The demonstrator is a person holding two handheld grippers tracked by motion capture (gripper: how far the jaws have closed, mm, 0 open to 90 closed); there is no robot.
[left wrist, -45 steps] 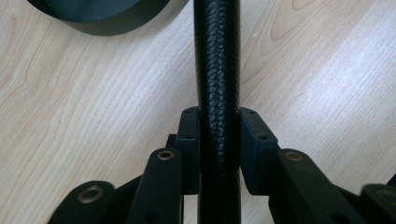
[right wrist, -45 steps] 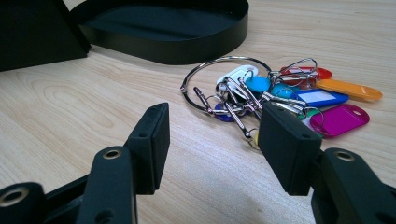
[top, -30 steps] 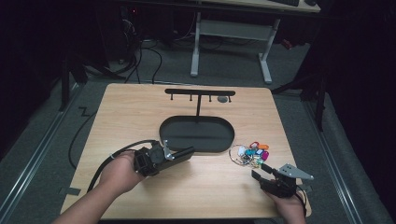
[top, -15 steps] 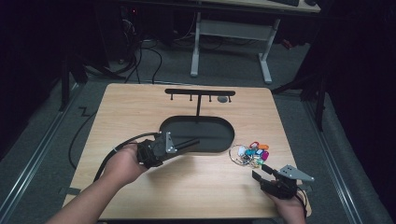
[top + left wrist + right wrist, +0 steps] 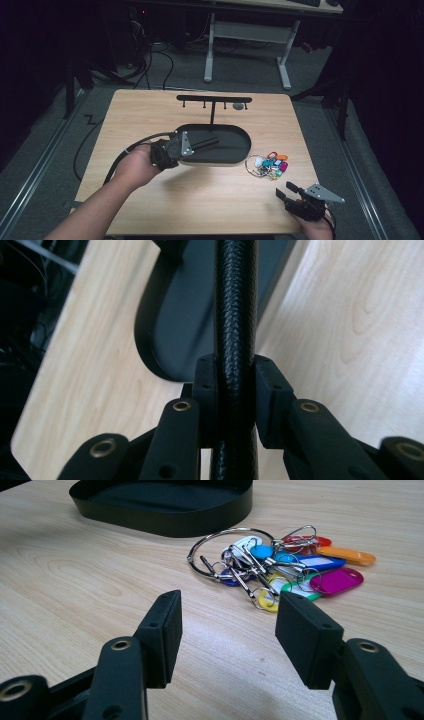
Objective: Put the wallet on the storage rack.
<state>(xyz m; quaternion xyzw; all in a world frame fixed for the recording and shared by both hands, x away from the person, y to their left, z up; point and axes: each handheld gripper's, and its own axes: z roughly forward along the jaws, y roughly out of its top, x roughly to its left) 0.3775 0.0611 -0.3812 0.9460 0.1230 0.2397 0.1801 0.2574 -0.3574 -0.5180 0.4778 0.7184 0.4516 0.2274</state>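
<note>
My left gripper [image 5: 210,142] is held over the near left rim of the black oval tray [image 5: 240,156], pointing right. Its jaws are shut on a black braided cord [image 5: 235,300], which runs up between the pads [image 5: 267,385] and across the left gripper view. A bunch of keys with coloured tags [image 5: 269,165] on a metal ring lies on the table right of the tray. My right gripper [image 5: 287,190] rests near the table's front right corner, open, with nothing between its fingers. In the right gripper view the keys [image 5: 280,567] lie a short way beyond the right gripper [image 5: 227,625].
The tray is the base of a black stand with a thin post and a crossbar with small hooks [image 5: 214,99]. A small grey disc [image 5: 239,106] lies behind it. The wooden table [image 5: 145,115] has bare room at left and front. A desk frame [image 5: 245,45] stands beyond.
My left hand has moved away from me and slightly right, bringing its gripper up over the tray's rim. The right gripper and the keys have stayed put.
</note>
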